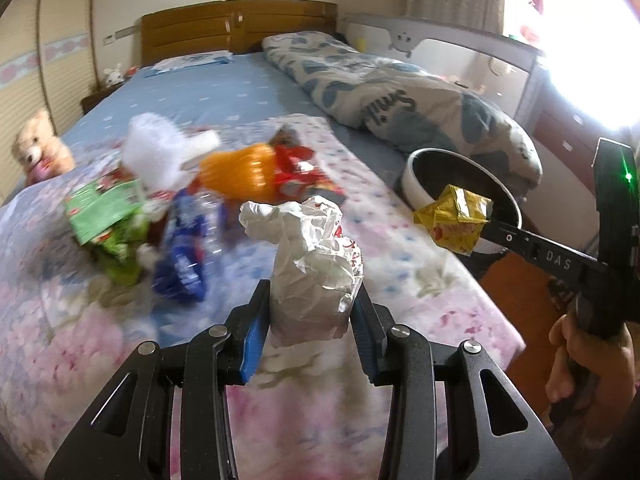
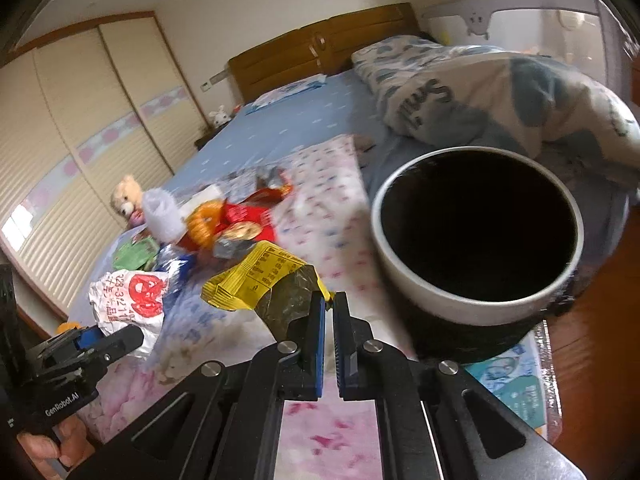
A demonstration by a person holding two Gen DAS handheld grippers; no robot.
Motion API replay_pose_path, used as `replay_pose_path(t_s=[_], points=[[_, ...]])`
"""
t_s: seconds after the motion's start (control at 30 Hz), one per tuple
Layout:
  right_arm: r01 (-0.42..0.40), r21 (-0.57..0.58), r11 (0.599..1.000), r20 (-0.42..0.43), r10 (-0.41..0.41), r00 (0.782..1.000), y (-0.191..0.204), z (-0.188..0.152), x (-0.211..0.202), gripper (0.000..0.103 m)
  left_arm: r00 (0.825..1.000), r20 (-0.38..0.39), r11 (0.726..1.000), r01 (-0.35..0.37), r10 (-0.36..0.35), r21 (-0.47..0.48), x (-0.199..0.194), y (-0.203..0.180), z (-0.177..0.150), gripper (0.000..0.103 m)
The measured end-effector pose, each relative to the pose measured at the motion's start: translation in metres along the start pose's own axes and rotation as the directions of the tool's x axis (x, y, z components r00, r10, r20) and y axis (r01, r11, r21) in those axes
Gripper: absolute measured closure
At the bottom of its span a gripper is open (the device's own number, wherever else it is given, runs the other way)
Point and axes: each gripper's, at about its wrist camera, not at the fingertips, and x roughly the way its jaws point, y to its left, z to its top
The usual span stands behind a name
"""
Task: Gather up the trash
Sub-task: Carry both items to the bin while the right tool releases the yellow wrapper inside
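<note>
My left gripper point(image 1: 312, 304) is shut on a crumpled white paper wrapper point(image 1: 316, 256) with red print and holds it above the bed; it also shows in the right wrist view point(image 2: 128, 300). My right gripper point(image 2: 329, 300) is shut on a yellow snack wrapper point(image 2: 260, 280), held just left of the bin; the wrapper also shows in the left wrist view point(image 1: 454, 216). The bin point(image 2: 476, 232) is round, white-rimmed and black inside, at the bed's right edge point(image 1: 460, 184). A pile of trash lies on the bed: a green packet point(image 1: 108, 208), a blue wrapper point(image 1: 184, 256), an orange bottle point(image 1: 244, 172) and red wrappers point(image 1: 300, 172).
A floral blanket point(image 1: 400, 264) covers the near bed. A rolled blue-and-white duvet point(image 1: 400, 92) lies behind the bin. A teddy bear point(image 1: 38, 148) sits at the far left. A wooden headboard point(image 1: 240, 24), wardrobe doors point(image 2: 80, 120) and wooden floor point(image 2: 600, 320) surround the bed.
</note>
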Motion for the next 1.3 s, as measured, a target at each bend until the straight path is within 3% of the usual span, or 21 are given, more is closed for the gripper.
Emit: replay_pose_path(t_s=[0.8, 1.3], points=[[0.146, 0.115, 0.982, 0.048, -0.153, 0.987, -0.099, 0.036, -0.022, 0.099, 0.992, -0.042, 0.981, 0.127, -0.122, 0.146, 0.058, -0.103, 0.061, 0.066], [0.178, 0.151, 0.972, 0.025, -0.183, 0.983, -0.132, 0.053, -0.014, 0.099, 0.984, -0.092, 0.969, 0.164, -0.15, 0.182, 0.097, -0.144, 0.087, 0.066]])
